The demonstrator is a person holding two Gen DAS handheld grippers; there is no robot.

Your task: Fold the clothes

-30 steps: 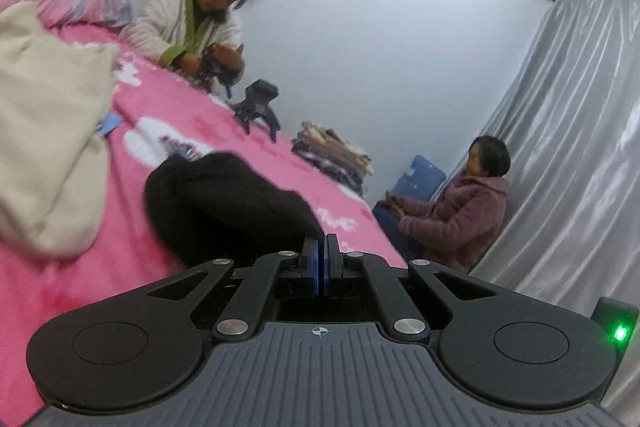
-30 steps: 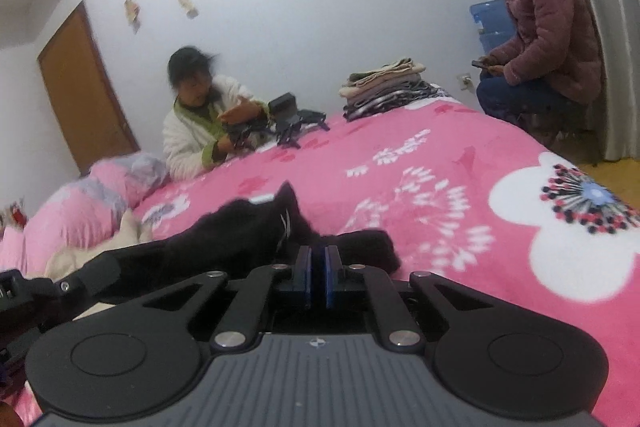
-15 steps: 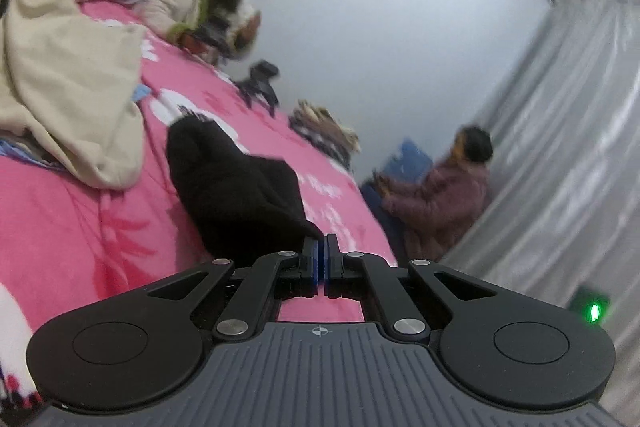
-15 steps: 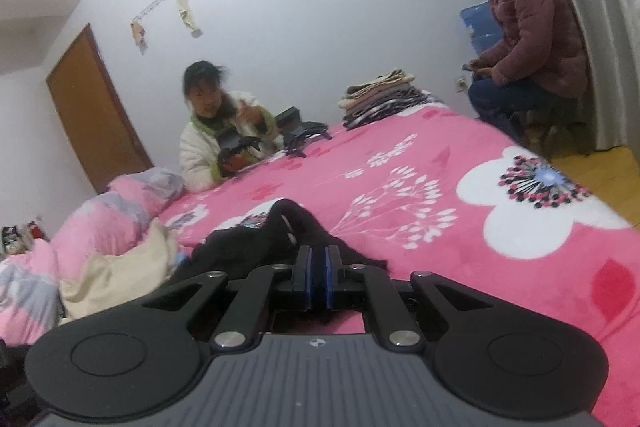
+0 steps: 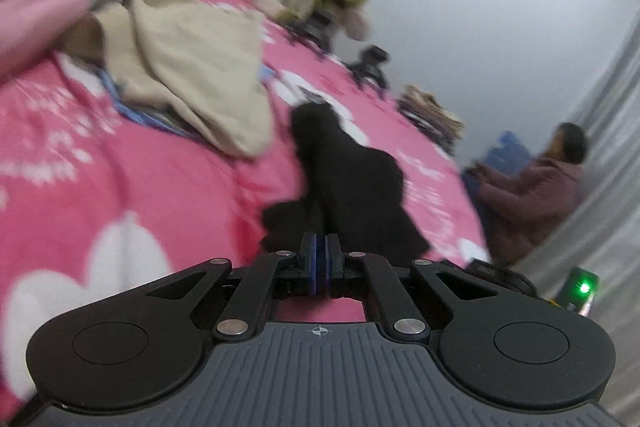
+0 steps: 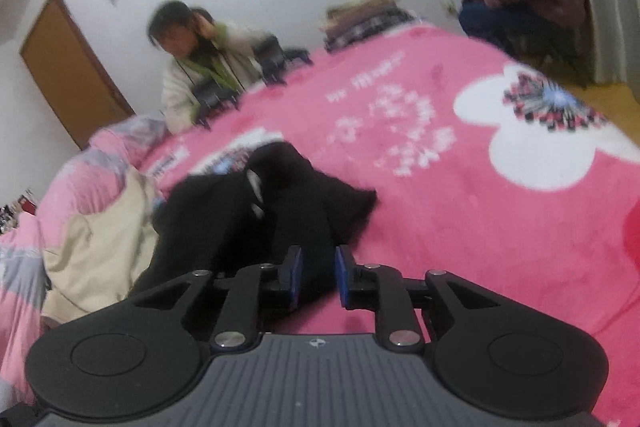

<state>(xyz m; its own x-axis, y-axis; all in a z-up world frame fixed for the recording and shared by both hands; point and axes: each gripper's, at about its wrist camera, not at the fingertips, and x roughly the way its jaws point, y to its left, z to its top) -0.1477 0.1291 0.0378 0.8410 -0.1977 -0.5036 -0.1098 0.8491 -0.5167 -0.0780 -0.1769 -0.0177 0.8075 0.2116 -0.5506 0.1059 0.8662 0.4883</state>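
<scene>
Black fabric, the garment (image 6: 280,203), lay crumpled near us on the pink bedspread (image 6: 460,195). Our left gripper (image 5: 320,267) pinched its near edge; our right gripper (image 6: 316,277) stood parted around a fold. We judged that the unclamped side could slip, skewing the fold.

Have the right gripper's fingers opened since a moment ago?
Yes. The right gripper was shut before; now its fingers stand apart with the black garment between them, over the pink bedspread.

pink bedspread (image 6: 460,211) | two seated people, blurred | brown door (image 6: 72,67)
</scene>
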